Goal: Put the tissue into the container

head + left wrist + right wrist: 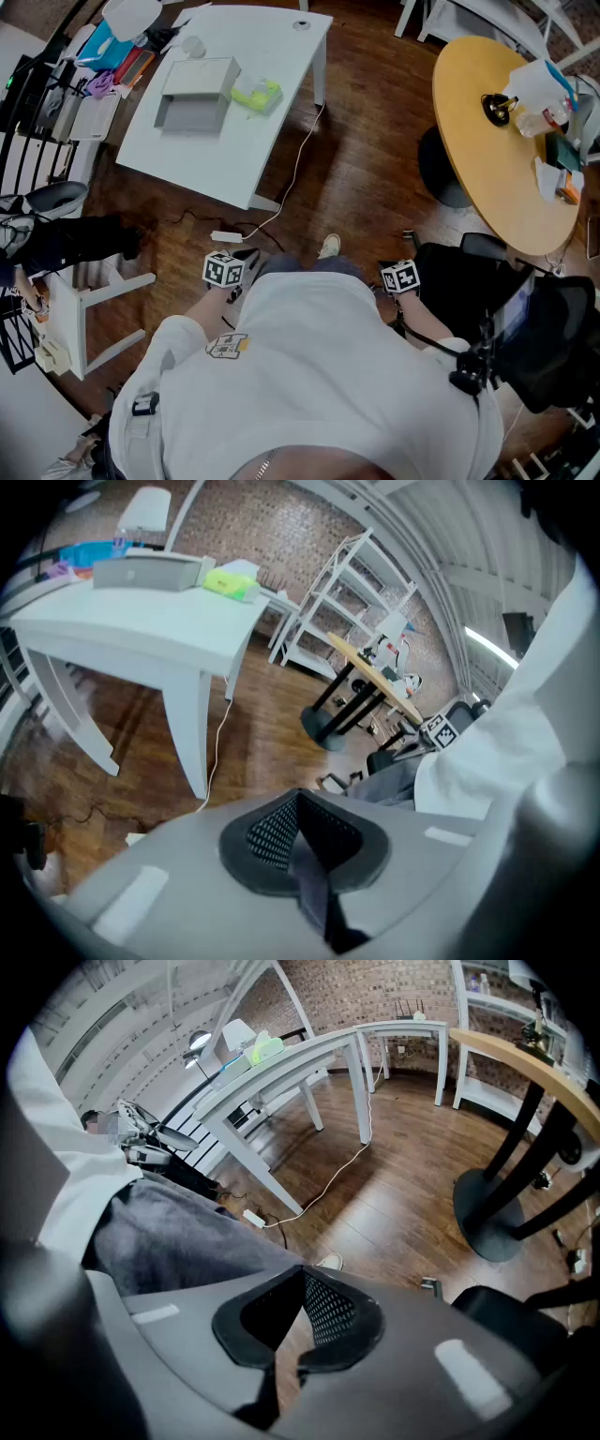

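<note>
Open wood floor (366, 187) lies ahead of me, a wide lane running to 12 o'clock between two tables. The white table (272, 56) stands at 11 o'clock in the head view, with square edges, slim legs and its near corner pointing toward me. The round table (478, 141) curves in at 2 o'clock, a tan wooden top on a dark pedestal. A thin white cable (295, 169) trails from the white table's edge across the boards to a spot just ahead of my shoe (329, 246). A black chair (553, 337) crowds my 4 o'clock.

My left gripper (298, 799) hangs low by my left thigh, tilted down. Its jaws are pressed together, the dotted dark pads meeting at the tips with nothing between them. My right gripper (302, 1274) hangs by my right thigh, tilted more steeply. Its tips meet too, nothing is pinched, and only a sliver of floor shows behind the pads. Neither touches anything.

The tissue (255, 94) is a soft yellow-green pack on the white table, well apart from both grippers. It sits just beside the container (197, 94), at its 3 o'clock. The container is a flat grey box with straight walls, near the table's middle. Coloured clutter lines the table's far left edge.
</note>
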Action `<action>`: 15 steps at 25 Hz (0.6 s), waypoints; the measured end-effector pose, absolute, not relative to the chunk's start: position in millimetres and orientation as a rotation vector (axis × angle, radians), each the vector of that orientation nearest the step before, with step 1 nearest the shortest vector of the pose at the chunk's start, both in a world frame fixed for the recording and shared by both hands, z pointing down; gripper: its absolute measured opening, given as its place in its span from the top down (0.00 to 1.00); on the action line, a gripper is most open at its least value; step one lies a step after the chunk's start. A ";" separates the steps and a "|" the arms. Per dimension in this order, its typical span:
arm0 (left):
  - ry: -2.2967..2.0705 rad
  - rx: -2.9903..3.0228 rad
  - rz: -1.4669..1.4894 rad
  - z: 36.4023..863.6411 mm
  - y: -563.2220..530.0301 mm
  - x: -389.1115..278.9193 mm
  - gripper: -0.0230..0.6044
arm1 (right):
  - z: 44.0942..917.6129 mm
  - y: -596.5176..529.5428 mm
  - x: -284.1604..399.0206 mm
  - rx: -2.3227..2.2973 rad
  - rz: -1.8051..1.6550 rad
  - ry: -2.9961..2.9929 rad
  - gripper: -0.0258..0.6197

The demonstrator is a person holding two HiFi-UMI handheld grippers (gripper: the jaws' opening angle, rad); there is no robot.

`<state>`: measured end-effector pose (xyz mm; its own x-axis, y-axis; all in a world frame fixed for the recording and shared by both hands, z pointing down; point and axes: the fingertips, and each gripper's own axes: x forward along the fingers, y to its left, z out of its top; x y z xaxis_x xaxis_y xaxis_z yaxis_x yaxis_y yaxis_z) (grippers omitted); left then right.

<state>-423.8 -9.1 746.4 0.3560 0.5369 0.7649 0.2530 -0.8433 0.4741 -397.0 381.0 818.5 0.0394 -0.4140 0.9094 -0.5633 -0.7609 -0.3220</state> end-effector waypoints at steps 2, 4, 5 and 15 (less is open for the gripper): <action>0.657 2.412 1.390 727.0 -2.4 -381.9 0.96 | 816.4 381.6 -373.0 2.187 1.806 -1.037 0.96; 0.604 2.465 1.307 709.9 2.3 -343.9 0.96 | 813.5 378.1 -350.9 2.210 1.784 -1.053 0.96; 0.573 2.485 1.269 702.7 3.5 -326.0 0.96 | 811.6 374.4 -339.4 2.224 1.771 -1.065 0.96; 0.273 2.543 1.049 666.5 -22.0 -138.6 0.96 | 773.7 313.3 -160.7 2.239 1.562 -1.201 0.96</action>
